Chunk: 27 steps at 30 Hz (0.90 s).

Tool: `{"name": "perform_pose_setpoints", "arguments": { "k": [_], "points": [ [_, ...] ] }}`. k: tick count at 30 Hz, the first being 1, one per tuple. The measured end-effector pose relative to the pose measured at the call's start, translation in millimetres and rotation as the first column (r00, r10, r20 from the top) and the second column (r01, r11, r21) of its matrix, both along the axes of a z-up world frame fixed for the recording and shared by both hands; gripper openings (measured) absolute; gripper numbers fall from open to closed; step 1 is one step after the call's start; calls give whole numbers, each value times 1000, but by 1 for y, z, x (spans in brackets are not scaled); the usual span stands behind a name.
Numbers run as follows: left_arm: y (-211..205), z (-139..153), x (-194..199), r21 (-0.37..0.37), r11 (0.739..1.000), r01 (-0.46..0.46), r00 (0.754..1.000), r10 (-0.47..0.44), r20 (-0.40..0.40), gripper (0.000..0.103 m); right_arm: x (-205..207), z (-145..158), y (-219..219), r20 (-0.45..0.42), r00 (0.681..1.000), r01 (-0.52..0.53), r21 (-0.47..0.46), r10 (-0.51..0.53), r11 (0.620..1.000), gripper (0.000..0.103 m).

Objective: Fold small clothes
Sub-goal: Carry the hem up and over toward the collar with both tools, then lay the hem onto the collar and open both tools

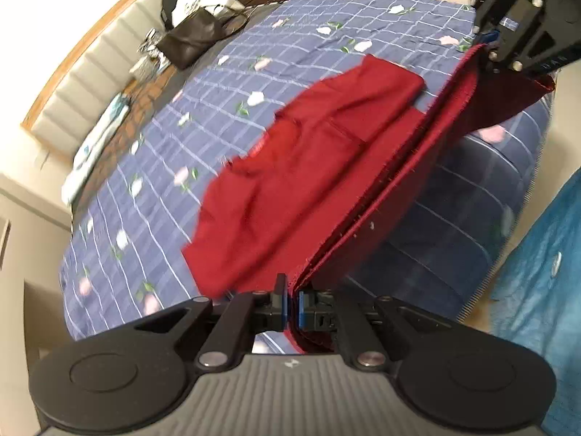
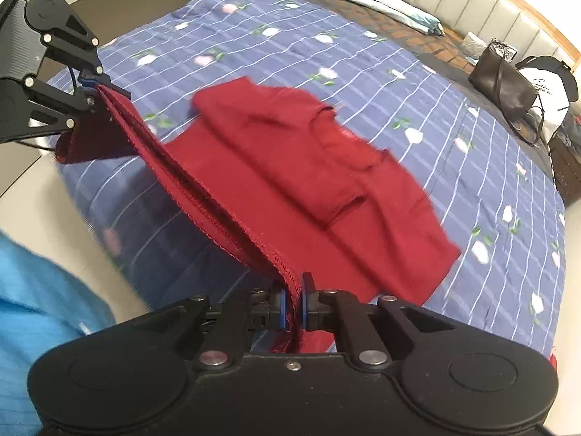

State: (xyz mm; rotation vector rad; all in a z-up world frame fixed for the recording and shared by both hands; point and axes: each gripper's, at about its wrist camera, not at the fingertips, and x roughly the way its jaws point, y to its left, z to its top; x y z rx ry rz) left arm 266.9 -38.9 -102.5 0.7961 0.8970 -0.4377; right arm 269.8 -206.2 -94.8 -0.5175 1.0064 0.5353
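Both claws clamped on the hem of red shirt (image 1: 297, 167): left gripper (image 1: 290, 307) at one corner, right gripper (image 2: 293, 307) at the other. Hem lifted, stretched taut between them; rest of shirt lying on blue floral bedspread (image 2: 363, 54)

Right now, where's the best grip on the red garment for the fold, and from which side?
Grip the red garment at its stitched hem's two ends, from the bed's near edge. Both the left gripper and right gripper pinch there, holding the hem taut.
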Motion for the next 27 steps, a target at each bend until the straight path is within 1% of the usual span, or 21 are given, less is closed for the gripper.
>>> {"name": "perform_pose_setpoints", "arguments": {
  "k": [5, 8, 11, 17, 21, 24, 25, 26, 27],
  "points": [
    [-3, 6, 82, 15, 996, 83, 997, -83, -6, 5, 83, 2, -4, 2, 1000, 3, 2, -3, 1000, 8],
    [-4, -1, 133, 32, 994, 105, 994, -104, -20, 5, 134, -4, -5, -9, 1000, 0, -3, 0, 1000, 8],
    [-3, -13, 188, 33, 994, 102, 994, -100, -52, 5, 183, -15, -5, -24, 1000, 0, -5, 0, 1000, 8],
    [0, -44, 270, 45, 996, 79, 993, -74, -97, 6, 259, -46, -5, -78, 997, 23, -7, -24, 1000, 8],
    [0, -64, 305, 43, 998, 51, 990, -45, -136, 8, 295, -69, -6, -115, 992, 51, -18, -53, 999, 9],
    [1, -82, 328, 30, 1000, 5, 984, 1, -176, 11, 314, -85, -8, -151, 985, 84, -15, -85, 996, 10],
    [2, -86, 334, 22, 1000, -15, 982, 18, -189, 14, 318, -89, -8, -160, 982, 96, -14, -97, 995, 11],
    [4, -92, 341, 12, 999, -46, 978, 48, -205, 17, 322, -93, -9, -169, 980, 108, -12, -109, 994, 12],
    [6, -96, 347, 1, 997, -79, 972, 77, -222, 17, 326, -97, -10, -179, 977, 119, -9, -119, 993, 12]
  ]
}}
